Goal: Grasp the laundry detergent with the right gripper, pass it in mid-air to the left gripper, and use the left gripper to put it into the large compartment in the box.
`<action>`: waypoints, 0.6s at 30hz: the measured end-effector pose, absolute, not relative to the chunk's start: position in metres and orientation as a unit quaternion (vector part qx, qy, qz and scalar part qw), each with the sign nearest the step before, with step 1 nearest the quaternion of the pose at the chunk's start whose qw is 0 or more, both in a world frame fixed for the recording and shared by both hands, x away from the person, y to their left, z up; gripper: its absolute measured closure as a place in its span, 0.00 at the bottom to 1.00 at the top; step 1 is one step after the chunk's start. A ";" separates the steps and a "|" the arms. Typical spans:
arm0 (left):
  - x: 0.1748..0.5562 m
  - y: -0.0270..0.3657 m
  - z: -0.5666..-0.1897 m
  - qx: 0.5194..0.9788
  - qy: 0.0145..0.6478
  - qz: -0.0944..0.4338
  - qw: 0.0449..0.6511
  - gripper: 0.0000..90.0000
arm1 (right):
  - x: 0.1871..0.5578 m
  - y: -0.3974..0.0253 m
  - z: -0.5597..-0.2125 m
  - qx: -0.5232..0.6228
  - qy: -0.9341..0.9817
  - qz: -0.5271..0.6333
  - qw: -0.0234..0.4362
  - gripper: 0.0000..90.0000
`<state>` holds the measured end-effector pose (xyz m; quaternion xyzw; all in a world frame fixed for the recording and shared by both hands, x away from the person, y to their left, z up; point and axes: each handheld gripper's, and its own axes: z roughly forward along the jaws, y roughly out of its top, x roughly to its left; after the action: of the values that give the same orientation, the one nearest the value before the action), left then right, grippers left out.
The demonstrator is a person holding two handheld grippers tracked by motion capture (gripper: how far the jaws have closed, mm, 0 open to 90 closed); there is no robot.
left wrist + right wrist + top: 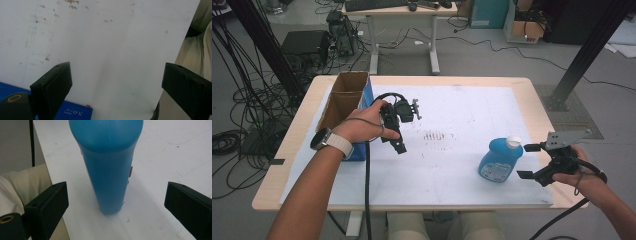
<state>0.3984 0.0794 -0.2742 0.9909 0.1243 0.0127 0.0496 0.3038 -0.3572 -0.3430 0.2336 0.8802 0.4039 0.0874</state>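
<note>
A blue bottle (499, 161) with a white cap (513, 142) stands upright on the white sheet (452, 120) at the table's right front. My right gripper (527, 161) is just right of it, open, one jaw on each side of the bottle's line and neither touching it. In the right gripper view the bottle (108, 167) rises straight ahead of that gripper (116, 206), beyond the jaw tips. My left gripper (398, 137) hovers over the sheet's left-middle, next to the box. The left gripper view shows it (116, 86) open over bare sheet.
An open cardboard box (346, 98) with a blue side (72, 113) stands on the table's left part, against my left hand. The person's legs (195, 50) are at the front edge. Beyond the table are a desk (402, 15), floor cables (242, 105) and black frame posts (587, 50).
</note>
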 end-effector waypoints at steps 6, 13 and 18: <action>0.399 0.079 -0.275 0.991 0.124 0.011 0.050 0.11 | 0.304 -0.357 -0.344 0.235 0.879 0.406 0.089 0.06; 0.399 0.079 -0.275 0.991 0.124 0.012 0.050 0.11 | 0.304 -0.357 -0.345 0.234 0.879 0.406 0.089 0.06; 0.399 0.079 -0.275 0.991 0.124 0.012 0.050 0.11 | 0.305 -0.356 -0.347 0.234 0.878 0.407 0.090 0.06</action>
<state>0.3992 0.0790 -0.2752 0.9910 0.1236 0.0123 0.0502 0.3047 -0.3564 -0.3469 0.2344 0.8782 0.4070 0.0898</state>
